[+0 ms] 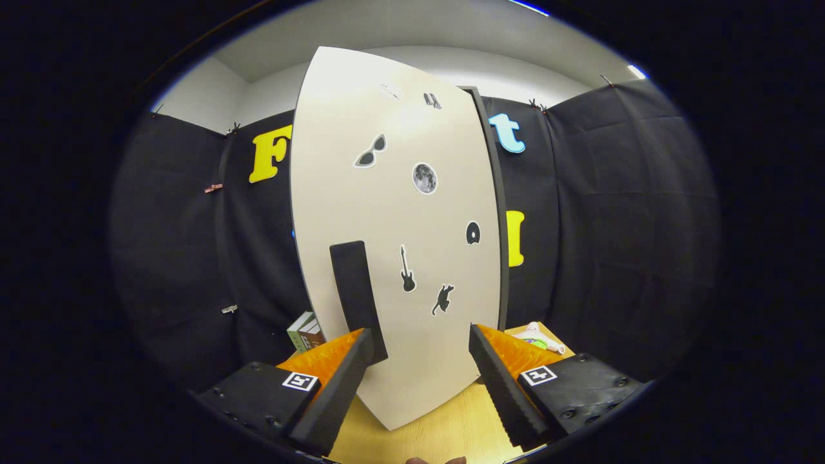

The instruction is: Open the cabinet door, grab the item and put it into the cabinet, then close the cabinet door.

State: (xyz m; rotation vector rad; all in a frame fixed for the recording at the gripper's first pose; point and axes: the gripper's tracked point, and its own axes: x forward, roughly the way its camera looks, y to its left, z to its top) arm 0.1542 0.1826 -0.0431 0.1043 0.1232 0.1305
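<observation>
my gripper (420, 361) stood wide open, holding nothing, facing the cabinet door (399, 225). the door's dark handle (356, 296) ran upright, its lower end just ahead of my left finger (nearer that one than the right). the item (538, 336) lay far right on the table (445, 432).

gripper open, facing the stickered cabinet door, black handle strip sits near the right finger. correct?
Not quite. In the gripper view the gripper is open and faces the stickered cabinet door, but the black handle strip sits near the left finger, not the right.
</observation>
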